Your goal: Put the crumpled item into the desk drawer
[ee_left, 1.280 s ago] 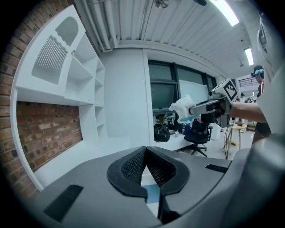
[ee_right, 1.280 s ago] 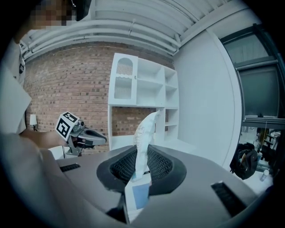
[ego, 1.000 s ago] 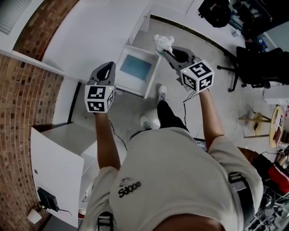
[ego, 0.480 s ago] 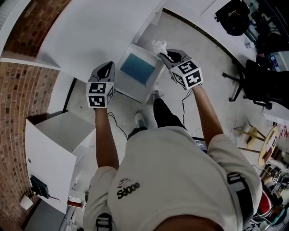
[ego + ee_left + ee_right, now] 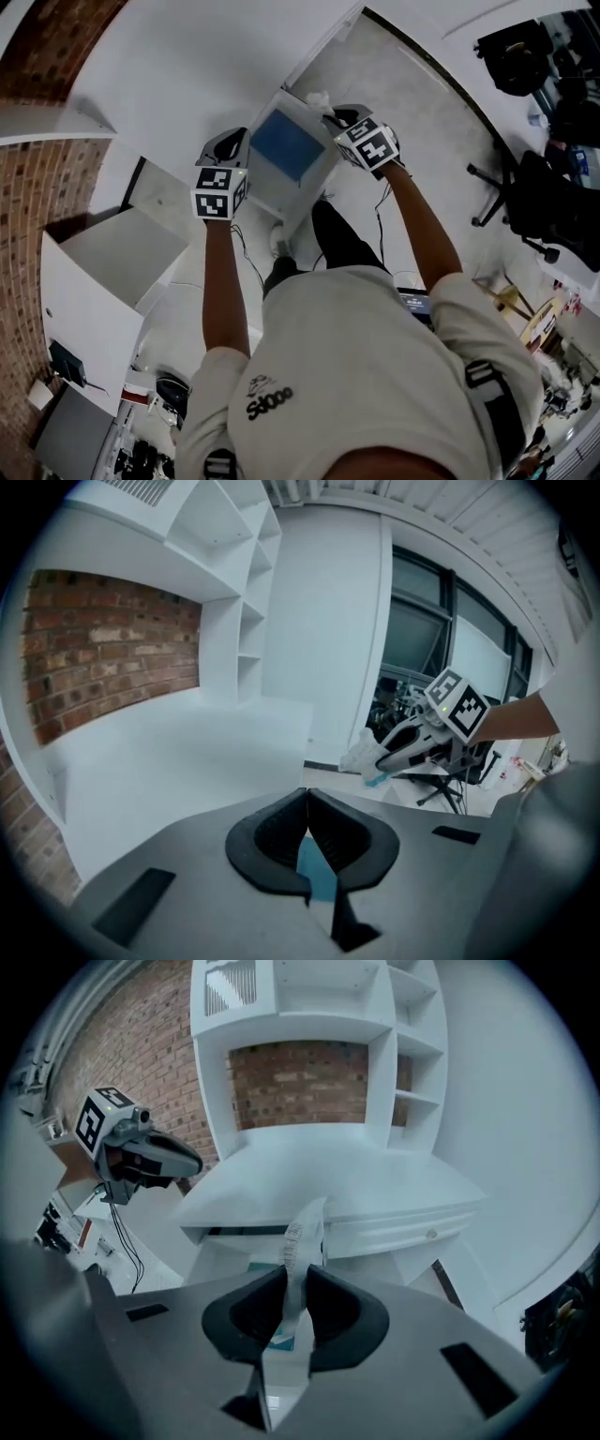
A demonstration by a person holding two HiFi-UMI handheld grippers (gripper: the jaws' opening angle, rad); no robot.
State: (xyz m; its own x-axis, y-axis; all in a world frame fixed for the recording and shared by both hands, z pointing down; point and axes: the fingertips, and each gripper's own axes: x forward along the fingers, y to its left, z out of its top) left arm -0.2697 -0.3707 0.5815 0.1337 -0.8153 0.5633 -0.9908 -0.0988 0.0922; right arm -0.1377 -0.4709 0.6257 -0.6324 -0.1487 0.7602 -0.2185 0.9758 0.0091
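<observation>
The crumpled white item (image 5: 317, 100) is pinched in my right gripper (image 5: 330, 116), which is shut on it over the far right corner of the open desk drawer (image 5: 298, 192). The drawer has white walls and a blue bottom. In the right gripper view the item (image 5: 302, 1232) sticks up between the jaws of the right gripper (image 5: 298, 1274), with the white desk (image 5: 347, 1176) ahead. My left gripper (image 5: 231, 143) hangs at the drawer's left side, shut and empty. The left gripper view shows its jaws (image 5: 307, 797) touching, and the item (image 5: 362, 756) off to the right.
An open white cabinet (image 5: 103, 272) stands at the left, against a brick wall (image 5: 47, 28). A black office chair (image 5: 544, 197) is on the floor at the right. The person's legs and a shoe (image 5: 281, 246) are just below the drawer.
The right gripper has carried the crumpled item left, from beside the drawer to over its far corner. The left gripper stays shut by the drawer's left side.
</observation>
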